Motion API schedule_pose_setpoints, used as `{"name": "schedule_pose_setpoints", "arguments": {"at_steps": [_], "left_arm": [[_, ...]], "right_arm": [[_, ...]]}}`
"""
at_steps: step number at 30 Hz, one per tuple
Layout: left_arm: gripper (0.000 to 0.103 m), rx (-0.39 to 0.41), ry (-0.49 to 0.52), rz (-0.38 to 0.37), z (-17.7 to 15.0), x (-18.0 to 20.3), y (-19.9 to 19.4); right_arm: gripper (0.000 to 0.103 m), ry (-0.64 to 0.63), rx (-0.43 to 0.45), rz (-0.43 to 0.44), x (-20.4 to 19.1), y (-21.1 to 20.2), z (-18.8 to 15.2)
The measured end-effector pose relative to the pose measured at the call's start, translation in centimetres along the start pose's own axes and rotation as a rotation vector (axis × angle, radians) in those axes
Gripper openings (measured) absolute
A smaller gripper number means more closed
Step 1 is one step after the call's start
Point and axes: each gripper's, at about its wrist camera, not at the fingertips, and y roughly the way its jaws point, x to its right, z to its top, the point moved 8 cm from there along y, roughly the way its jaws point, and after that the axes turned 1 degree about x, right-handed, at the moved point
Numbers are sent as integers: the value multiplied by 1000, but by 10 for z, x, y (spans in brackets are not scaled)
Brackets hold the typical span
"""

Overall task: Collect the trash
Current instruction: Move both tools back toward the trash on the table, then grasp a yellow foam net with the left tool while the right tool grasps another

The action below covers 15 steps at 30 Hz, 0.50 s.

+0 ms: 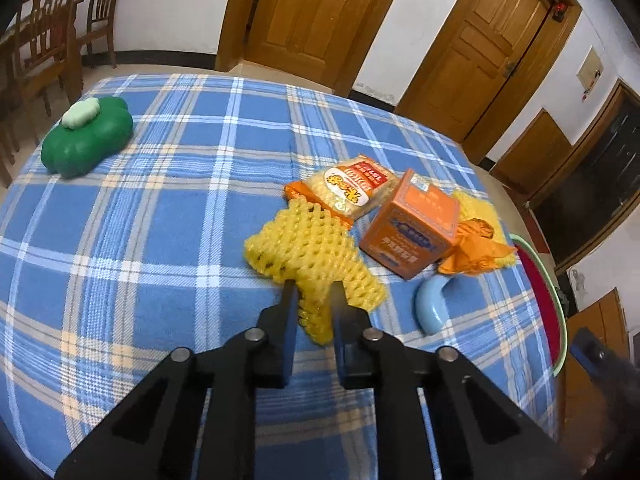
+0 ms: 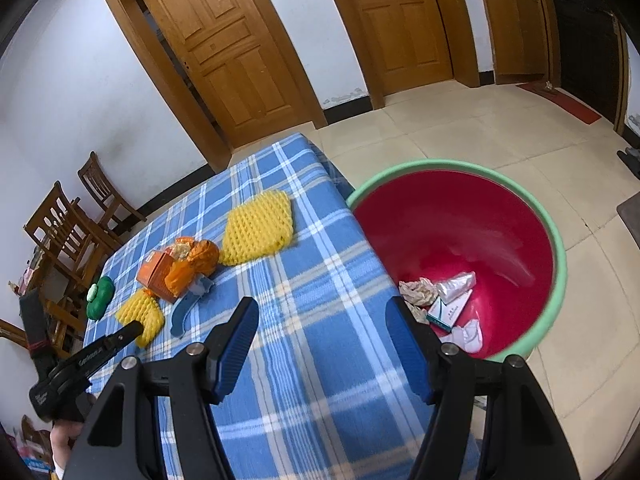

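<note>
I'm looking down my left tongs [image 1: 314,286] and the tips are buried in the yellow foam net [image 1: 308,252], so I can't see the fingertips themselves, only the black fingers pinched narrow on the net's near edge, clamped on it. The net lies on the blue plaid cloth of the counter [image 1: 160,208], right at the tongs and touching the snack packet [image 1: 352,188] beyond it. Just right of that sits the orange carton [image 1: 412,224], tilted, with crumpled orange wrapping [image 1: 476,252] against its far side and a second yellow net [image 1: 480,208] mostly hidden behind both. A light blue curved piece [image 1: 432,304] lies near the carton; I can't tell what it is. The green clover-shaped box [image 1: 88,140] sits well apart at the far left. The bin's green rim [image 1: 560,300] is only a sliver at the counter's right edge here. From the right wrist view, my right tongs [image 2: 320,320] stand wide with nothing between them, hovering over the counter's edge beside the red bin [image 2: 460,224], which stands on the floor against the counter. Inside it I make out crumpled paper [image 2: 418,292], a small white box [image 2: 450,310] and white scraps, partly cut off behind my right finger. The left tongs show at that view's lower left, on the net.
</note>
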Motion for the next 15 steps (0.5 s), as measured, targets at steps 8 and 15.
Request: {"name": "schedule_pose_setpoints", "arguments": {"at_steps": [8, 15], "left_arm": [[13, 51, -29, -19, 10, -2, -20], [13, 96, -38, -3, 30, -9, -29]], "right_arm": [[69, -15, -29, 21, -12, 27, 18], [69, -32, -41, 22, -24, 59, 38]]}}
